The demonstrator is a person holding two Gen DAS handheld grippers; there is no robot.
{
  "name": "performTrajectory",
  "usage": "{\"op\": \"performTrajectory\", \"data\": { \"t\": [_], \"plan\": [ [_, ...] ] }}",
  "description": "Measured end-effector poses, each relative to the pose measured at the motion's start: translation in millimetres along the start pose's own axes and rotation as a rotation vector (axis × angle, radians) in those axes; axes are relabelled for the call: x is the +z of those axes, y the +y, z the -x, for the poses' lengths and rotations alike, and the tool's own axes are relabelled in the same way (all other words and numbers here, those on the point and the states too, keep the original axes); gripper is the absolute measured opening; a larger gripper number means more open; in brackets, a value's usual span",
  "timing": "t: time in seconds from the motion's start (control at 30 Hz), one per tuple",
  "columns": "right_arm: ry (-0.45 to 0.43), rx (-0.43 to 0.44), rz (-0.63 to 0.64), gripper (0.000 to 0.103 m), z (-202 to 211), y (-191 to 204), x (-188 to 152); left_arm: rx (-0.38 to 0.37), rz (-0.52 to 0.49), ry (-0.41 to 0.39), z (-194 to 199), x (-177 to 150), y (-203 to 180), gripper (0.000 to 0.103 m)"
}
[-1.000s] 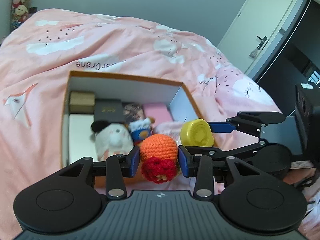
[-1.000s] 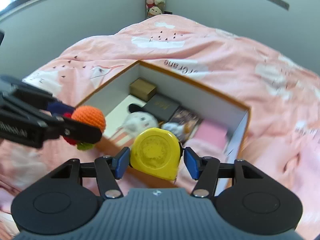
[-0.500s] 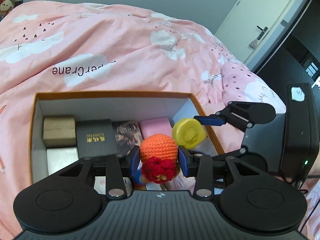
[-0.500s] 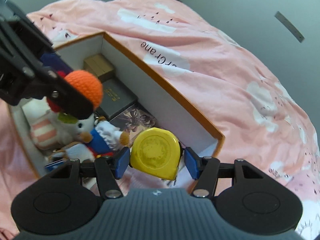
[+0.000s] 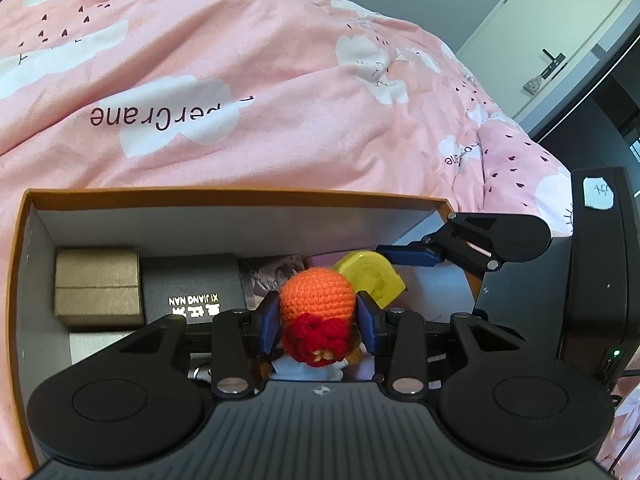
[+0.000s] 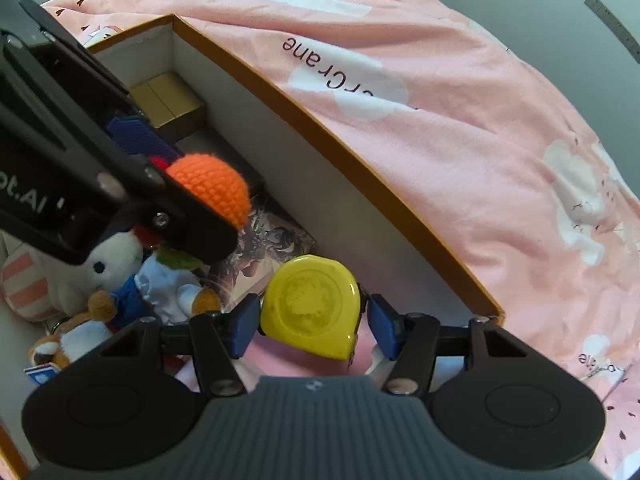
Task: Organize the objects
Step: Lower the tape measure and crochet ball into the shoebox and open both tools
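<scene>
Both grippers now hanging over the box (image 5: 240, 198), after coming in from its near side. Left gripper (image 5: 318, 320) clamping crochet toy (image 5: 317, 300), right gripper (image 6: 312, 320) clamping yellow tape measure (image 6: 312, 304), above box's pink pad. Drop-off prob. next.

Both handheld tools are matte black plastic. The left gripper (image 5: 318, 316) has a ribbed, grooved top deck with a small round emblem at its front edge, flanked by two large rounded lobes, each with a shallow circular recess. Angular black linkage arms run forward from the lobes, pinned with silver screws, and end in blue ribbed pads (image 5: 267, 326). The right gripper (image 6: 312, 320) has the same build: ribbed deck, twin disc lobes, silver pivot screws, blue pads (image 6: 245, 322). Seen from the left camera, its boxy black body carries a white sticker and a small green light. White lettering marks the left tool's side.
</scene>
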State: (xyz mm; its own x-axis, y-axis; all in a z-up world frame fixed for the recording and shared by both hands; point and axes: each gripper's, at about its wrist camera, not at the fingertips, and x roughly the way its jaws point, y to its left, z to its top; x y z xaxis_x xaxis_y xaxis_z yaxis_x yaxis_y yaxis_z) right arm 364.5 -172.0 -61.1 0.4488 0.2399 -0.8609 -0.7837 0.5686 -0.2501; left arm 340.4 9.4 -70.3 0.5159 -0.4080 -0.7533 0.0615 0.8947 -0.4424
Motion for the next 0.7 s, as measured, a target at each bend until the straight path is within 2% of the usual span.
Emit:
{"op": "performTrajectory", "data": {
  "t": [0.3, 0.37, 0.7],
  "plan": [
    [0.022, 0.014, -0.015, 0.062, -12.5, -4.7, 0.1, -0.019, -0.001, 0.013, -12.0, 7.6, -0.6, 0.045],
    [0.004, 0.018, -0.016, 0.062, -5.4, -4.8, -1.2, -0.018, -0.002, 0.017, -14.7, 7.8, -1.9, 0.045],
    [-0.047, -0.070, -0.061, 0.062, 40.7, -7.1, -16.4, -0.006, 0.002, 0.065, -34.6, 5.0, -11.5, 0.046]
  ]
}}
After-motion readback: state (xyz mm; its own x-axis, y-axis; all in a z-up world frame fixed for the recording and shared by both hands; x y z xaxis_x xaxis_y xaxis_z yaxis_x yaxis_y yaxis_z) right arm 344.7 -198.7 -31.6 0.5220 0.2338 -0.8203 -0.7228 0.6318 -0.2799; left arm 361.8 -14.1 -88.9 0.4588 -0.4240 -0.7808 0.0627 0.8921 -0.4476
